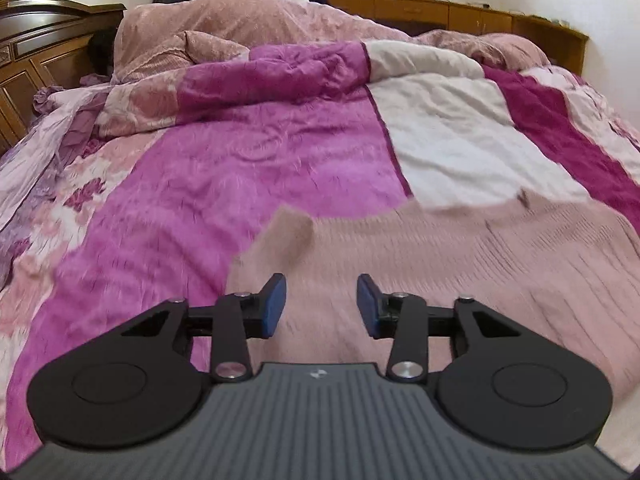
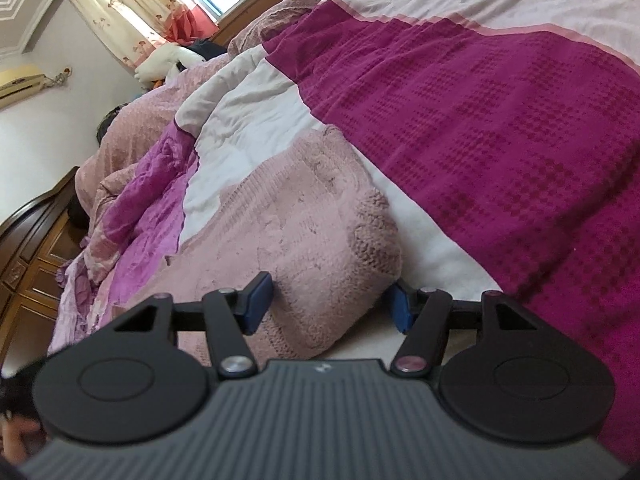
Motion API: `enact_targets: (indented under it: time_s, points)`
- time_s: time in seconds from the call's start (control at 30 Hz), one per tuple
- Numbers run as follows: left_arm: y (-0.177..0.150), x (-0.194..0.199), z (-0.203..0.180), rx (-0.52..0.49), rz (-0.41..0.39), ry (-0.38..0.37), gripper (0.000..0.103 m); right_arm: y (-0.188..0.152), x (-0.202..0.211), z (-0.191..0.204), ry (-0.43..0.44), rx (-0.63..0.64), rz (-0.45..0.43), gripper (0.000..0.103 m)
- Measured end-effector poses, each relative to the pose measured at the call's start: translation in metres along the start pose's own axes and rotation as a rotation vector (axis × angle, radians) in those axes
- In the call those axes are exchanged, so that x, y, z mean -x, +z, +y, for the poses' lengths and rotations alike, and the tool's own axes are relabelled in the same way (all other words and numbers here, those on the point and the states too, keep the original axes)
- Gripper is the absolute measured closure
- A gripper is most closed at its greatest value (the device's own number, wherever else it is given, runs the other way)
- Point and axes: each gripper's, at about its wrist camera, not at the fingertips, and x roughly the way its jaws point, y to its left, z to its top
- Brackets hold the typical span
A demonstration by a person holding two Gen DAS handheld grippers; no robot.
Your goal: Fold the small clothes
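The pink knit (image 2: 304, 216) lies on the bed (image 2: 500, 160), over the white and magenta panels of the quilt, its near part bunched into a thick rounded hump. It looks partly gathered rather than neatly folded: no flat, squared packet shows, so I judge the folding to be at an early or middle stage, with smoothing and at least one more fold left. The right tongs (image 2: 330, 306) straddle that hump, one blue pad on either side of it; the far pad is half hidden behind the knit, and I cannot tell whether the pads press on it or only stand beside it. The left tongs (image 1: 322, 306) hang released just above the knit, pads apart with nothing between them. The left view, blurred, shows what the right does not: the knit (image 1: 460, 264) spread wide and flat, with a small flap (image 1: 290, 232) turned up at its edge beside the magenta panel. The right view alone shows the hump's thickness and, beyond the knit, a curtain (image 2: 120, 20) by the window.
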Motion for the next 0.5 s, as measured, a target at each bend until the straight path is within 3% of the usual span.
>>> enact_targets:
  time_s: [0.17, 0.27, 0.5]
  points:
    - [0.014, -0.046, 0.017, 0.039, 0.010, 0.073, 0.072, -0.003, -0.001, 0.004, -0.017, 0.037, -0.015, 0.041]
    - [0.014, -0.073, 0.023, 0.032, 0.034, 0.174, 0.071, -0.005, -0.001, 0.005, -0.022, 0.061, -0.024, 0.041]
    - [0.005, -0.090, 0.026, 0.021, 0.059, 0.203, 0.070, -0.006, -0.001, 0.005, -0.017, 0.052, -0.029, 0.040]
